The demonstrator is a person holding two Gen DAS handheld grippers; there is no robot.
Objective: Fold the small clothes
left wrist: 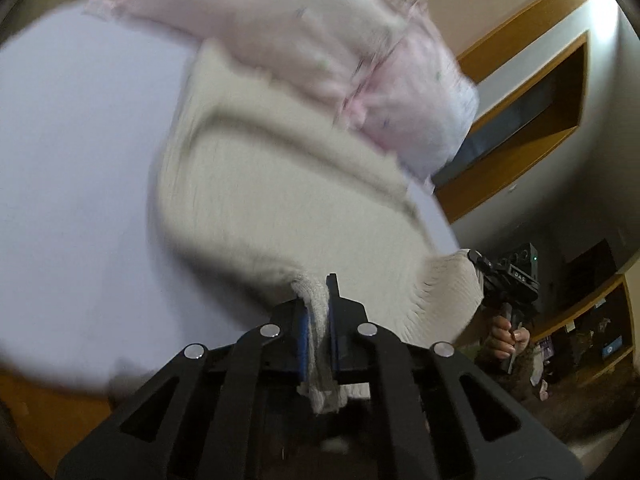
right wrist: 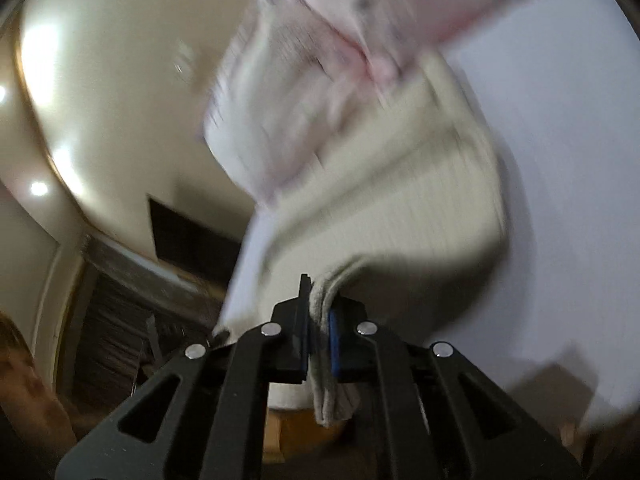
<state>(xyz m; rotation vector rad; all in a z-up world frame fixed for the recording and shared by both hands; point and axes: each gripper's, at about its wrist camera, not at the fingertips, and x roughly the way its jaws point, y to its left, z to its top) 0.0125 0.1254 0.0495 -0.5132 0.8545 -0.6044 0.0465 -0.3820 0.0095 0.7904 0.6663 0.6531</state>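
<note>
Both tongs are clamped on the cream garment: left tongs [left wrist: 318, 300], right tongs [right wrist: 320, 300]. The cream garment [left wrist: 280, 200] hangs blurred above the white counter [left wrist: 80, 160], its far end hidden under a pink cloth [left wrist: 340, 52].

Cloth [left wrist: 256, 200] spans between left gripper [left wrist: 319, 300] and right gripper [right wrist: 318, 300], one edge pinched in each. Pillow [left wrist: 320, 40] lies on bed [left wrist: 72, 160], behind cloth. Shelf [left wrist: 532, 100] on wall right of pillow.

A home bedroom: pink pillow [left wrist: 304, 40], white bedsheet [left wrist: 80, 200], wooden shelves [left wrist: 592, 320].
</note>
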